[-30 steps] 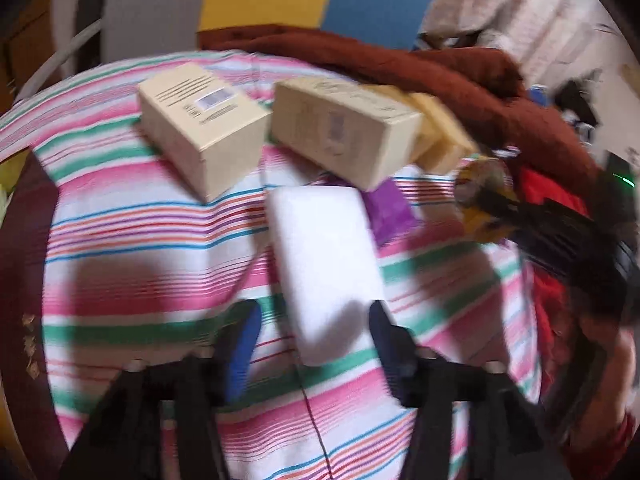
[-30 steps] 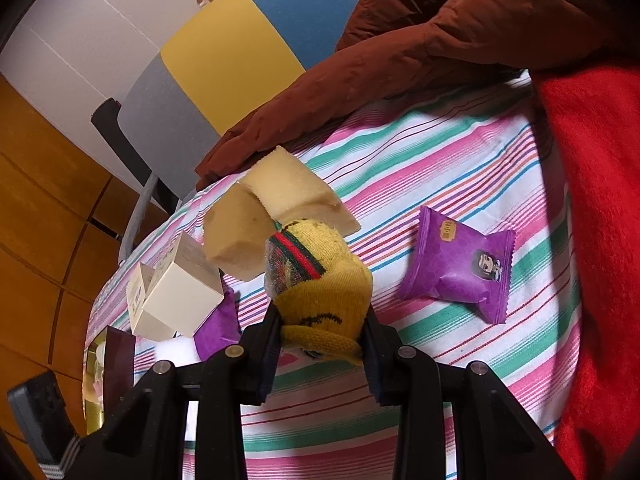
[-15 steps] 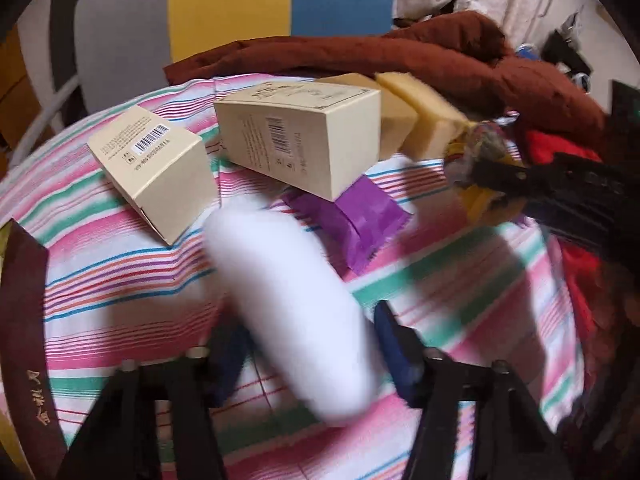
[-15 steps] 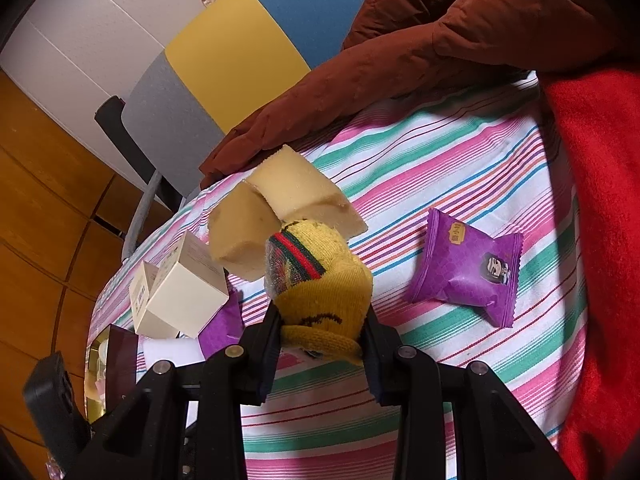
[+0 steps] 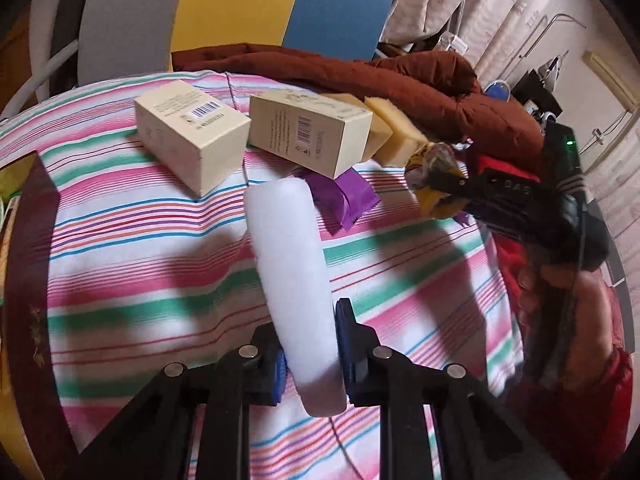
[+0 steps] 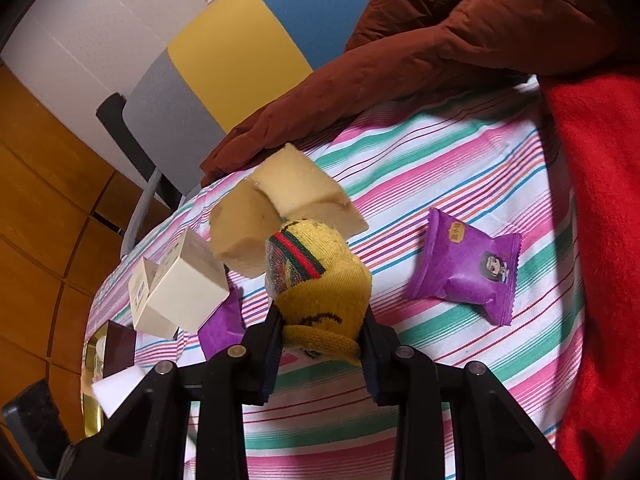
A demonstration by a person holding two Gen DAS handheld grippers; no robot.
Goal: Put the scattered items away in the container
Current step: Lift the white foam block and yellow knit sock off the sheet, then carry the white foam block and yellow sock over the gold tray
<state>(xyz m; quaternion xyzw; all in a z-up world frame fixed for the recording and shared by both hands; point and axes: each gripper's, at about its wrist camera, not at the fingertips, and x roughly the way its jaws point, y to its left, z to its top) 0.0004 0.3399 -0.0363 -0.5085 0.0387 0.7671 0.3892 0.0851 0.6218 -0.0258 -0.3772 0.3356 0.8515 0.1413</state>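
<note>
My left gripper [image 5: 310,354] is shut on a white foam block [image 5: 292,280] and holds it above the striped cloth. My right gripper [image 6: 322,340] is shut on a yellow knitted sock [image 6: 320,280] with red and green bands; it also shows in the left wrist view [image 5: 436,184]. On the cloth lie two cream boxes [image 5: 192,132] [image 5: 308,132], two yellow sponges [image 5: 396,136], a purple packet [image 5: 344,196] beside the boxes and another purple packet [image 6: 464,268] to the right. A dark brown container with a gold inside [image 5: 28,240] stands at the left edge.
A brown jacket [image 5: 360,76] lies along the far side of the table. A red cloth [image 6: 600,200] covers the right side. A chair with a grey, yellow and blue back [image 5: 240,12] stands behind the table.
My left gripper has closed on the white foam block and lifted it off the cloth. My right gripper still holds the sock and has barely moved.
</note>
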